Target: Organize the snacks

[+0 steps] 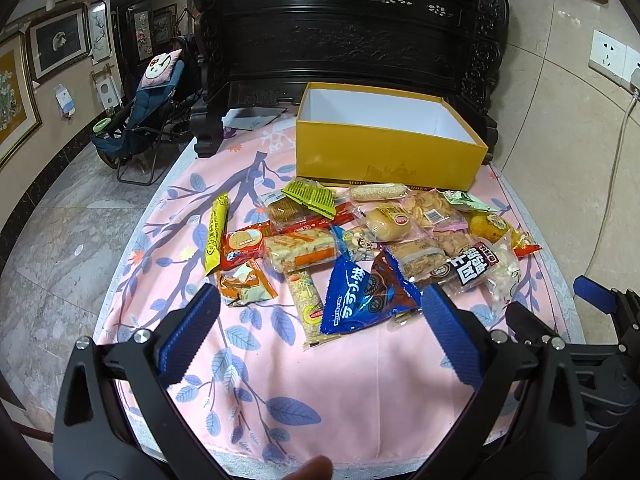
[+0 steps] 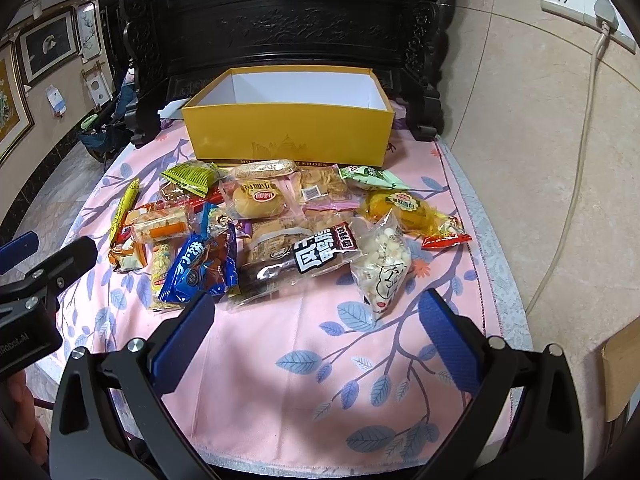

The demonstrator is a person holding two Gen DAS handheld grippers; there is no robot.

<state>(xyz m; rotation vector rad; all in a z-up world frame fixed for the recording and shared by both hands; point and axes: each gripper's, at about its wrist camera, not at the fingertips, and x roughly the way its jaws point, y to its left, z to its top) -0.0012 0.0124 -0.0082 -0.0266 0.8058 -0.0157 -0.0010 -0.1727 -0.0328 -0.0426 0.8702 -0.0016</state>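
Observation:
A heap of several wrapped snacks lies on the pink leaf-print tablecloth (image 1: 344,380) in front of an empty yellow box (image 1: 384,156) (image 2: 288,136). A blue cookie pack (image 1: 356,300) (image 2: 196,268) lies nearest my left gripper (image 1: 320,332), which hovers open just short of it. My right gripper (image 2: 316,332) is open too, hanging before a clear bag of white candies (image 2: 382,264) and a black-labelled pack (image 2: 308,256). A yellow stick snack (image 1: 216,232) marks the heap's left edge. Neither gripper holds anything.
A dark carved wooden piece (image 1: 344,28) stands behind the box. The other gripper (image 1: 600,320) shows at the right edge of the left wrist view. A tiled wall with a socket and cable (image 2: 588,12) is on the right; a folding chair (image 1: 148,120) stands on the floor, left.

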